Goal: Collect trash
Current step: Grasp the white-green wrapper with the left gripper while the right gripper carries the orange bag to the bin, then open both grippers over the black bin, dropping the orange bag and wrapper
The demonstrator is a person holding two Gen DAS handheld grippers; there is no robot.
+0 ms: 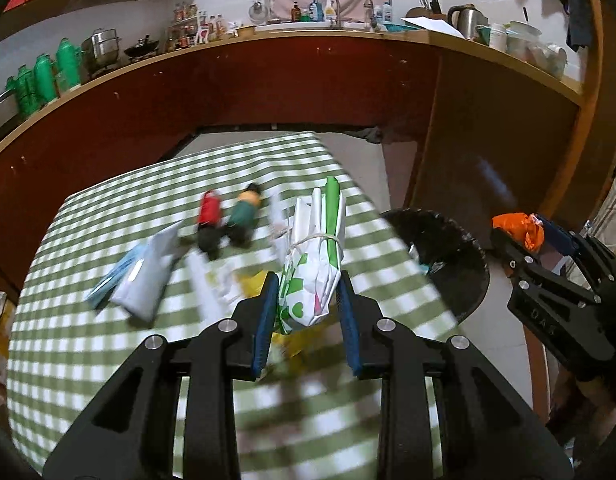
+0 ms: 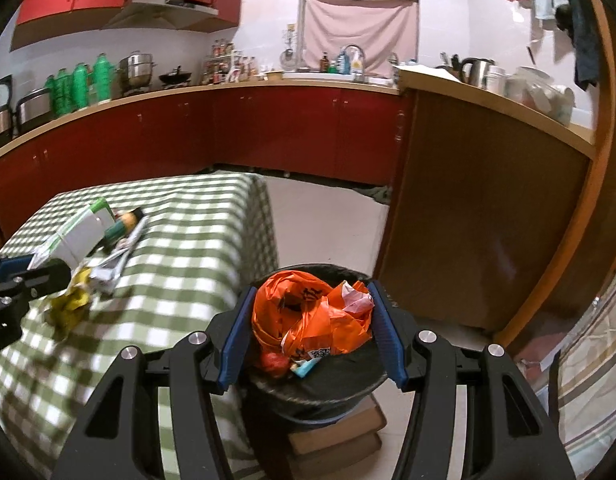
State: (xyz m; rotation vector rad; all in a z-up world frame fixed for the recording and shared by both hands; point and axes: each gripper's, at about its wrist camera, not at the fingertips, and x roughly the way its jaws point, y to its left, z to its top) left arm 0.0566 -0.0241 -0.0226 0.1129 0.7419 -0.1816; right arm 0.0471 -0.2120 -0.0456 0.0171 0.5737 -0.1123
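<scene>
Left wrist view: my left gripper (image 1: pixel 305 300) has its fingers clamped on a white-and-green paper bundle (image 1: pixel 314 268) tied with string, held up above the checked worktop (image 1: pixel 107 360). Below it on the cloth, all blurred: a yellow wrapper (image 1: pixel 253 286), a white packet (image 1: pixel 145 280), a red bottle (image 1: pixel 209 216) and a green bottle (image 1: pixel 243 216) lying side by side. The black bin (image 1: pixel 456 256) sits just off the worktop's right edge. My right gripper (image 1: pixel 520 236) shows at the far right, gripping an orange plastic bag (image 1: pixel 518 228), out past the bin. Right wrist view: my right gripper (image 2: pixel 312 320) has its fingers set fairly wide around the orange plastic bag (image 2: pixel 308 312), pads touching both sides, so it is held. The bag hangs directly over the black bin (image 2: pixel 320 392); a red item and a light blue scrap show just under the bag, and I cannot tell whether they are in the bin or part of the bag. The bin stands on stacked cardboard boxes (image 2: pixel 336 440) on the floor, just beside the worktop (image 2: pixel 195 264). My left gripper (image 2: pixel 23 276) shows at the left edge, with the paper bundle (image 2: pixel 83 232) over the worktop and the yellow wrapper (image 2: pixel 69 300) under it.
</scene>
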